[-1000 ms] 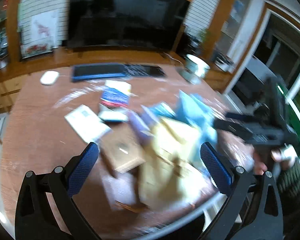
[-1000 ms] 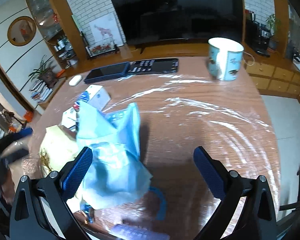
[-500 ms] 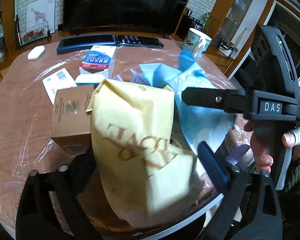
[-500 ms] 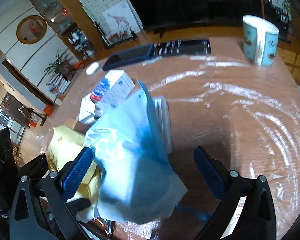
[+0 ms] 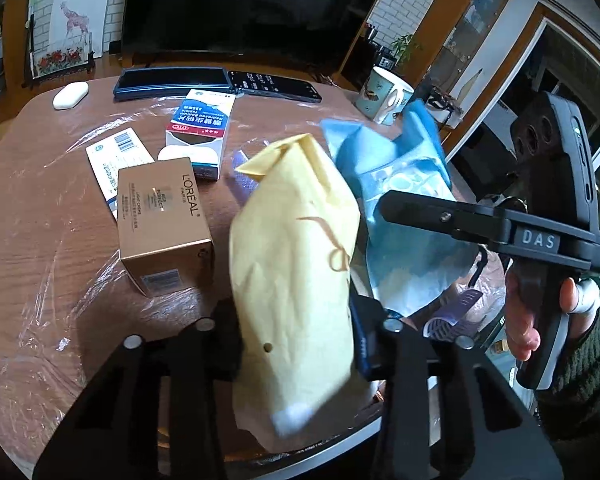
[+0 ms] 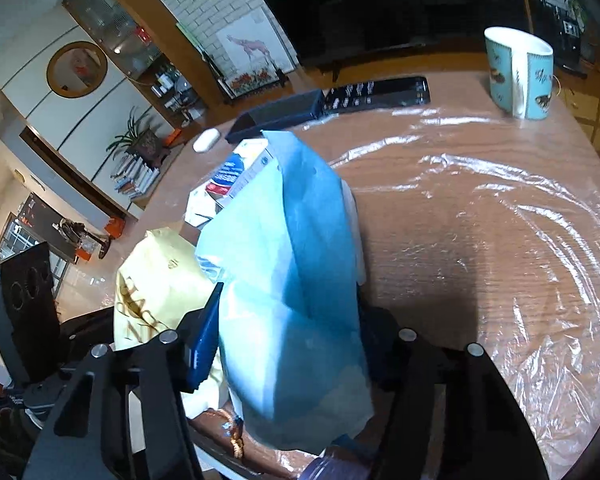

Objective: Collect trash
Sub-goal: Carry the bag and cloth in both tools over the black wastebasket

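My left gripper (image 5: 296,336) is shut on a yellow paper bag (image 5: 296,248) and holds it upright at the table's near edge. My right gripper (image 6: 288,340) is shut on a blue bag (image 6: 296,264), which stands beside the yellow bag (image 6: 156,280). The blue bag (image 5: 404,208) and the right gripper's body also show in the left wrist view. A gold L'Oreal box (image 5: 164,224), a blue-and-white medicine box (image 5: 204,128) and a white leaflet (image 5: 116,160) lie on the table left of the bags.
The round wooden table (image 6: 480,220) is covered in clear plastic film. A patterned mug (image 6: 520,72) stands at the far right. A dark keyboard (image 5: 172,80), a remote (image 5: 276,84) and a white mouse (image 5: 70,95) lie at the back, before a large TV.
Both grippers have closed, the left on the yellow bag and the right on the blue bag. Both bags now stand more upright, drawn toward the near edge.
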Tool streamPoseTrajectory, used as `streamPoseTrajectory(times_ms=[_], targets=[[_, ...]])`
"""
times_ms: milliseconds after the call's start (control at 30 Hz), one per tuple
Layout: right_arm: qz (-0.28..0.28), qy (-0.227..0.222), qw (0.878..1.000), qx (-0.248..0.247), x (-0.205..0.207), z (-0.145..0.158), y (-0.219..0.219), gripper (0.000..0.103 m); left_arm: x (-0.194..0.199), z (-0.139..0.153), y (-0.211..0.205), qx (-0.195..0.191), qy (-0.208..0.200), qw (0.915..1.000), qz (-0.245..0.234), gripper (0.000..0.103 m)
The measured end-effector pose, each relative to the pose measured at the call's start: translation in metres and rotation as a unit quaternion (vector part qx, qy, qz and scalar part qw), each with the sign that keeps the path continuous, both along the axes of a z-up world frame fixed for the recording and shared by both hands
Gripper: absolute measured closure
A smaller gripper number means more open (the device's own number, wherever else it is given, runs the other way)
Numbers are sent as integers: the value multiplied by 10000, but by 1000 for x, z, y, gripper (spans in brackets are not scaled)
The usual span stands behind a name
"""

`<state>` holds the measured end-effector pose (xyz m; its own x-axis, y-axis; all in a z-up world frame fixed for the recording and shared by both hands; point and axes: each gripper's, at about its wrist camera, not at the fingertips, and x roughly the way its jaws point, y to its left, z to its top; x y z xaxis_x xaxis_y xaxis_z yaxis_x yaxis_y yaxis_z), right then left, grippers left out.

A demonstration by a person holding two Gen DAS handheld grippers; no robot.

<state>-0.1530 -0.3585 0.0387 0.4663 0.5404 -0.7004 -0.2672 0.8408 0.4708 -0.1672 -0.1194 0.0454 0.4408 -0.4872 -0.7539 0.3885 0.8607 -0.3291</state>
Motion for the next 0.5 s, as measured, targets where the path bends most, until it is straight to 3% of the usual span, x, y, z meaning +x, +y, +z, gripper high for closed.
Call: streamPoseTrajectory(times_ms=[500], targets=[[-413, -302, 9986, 164, -36, 23, -6, 51, -12, 22, 20, -100, -274, 9995, -72, 63]])
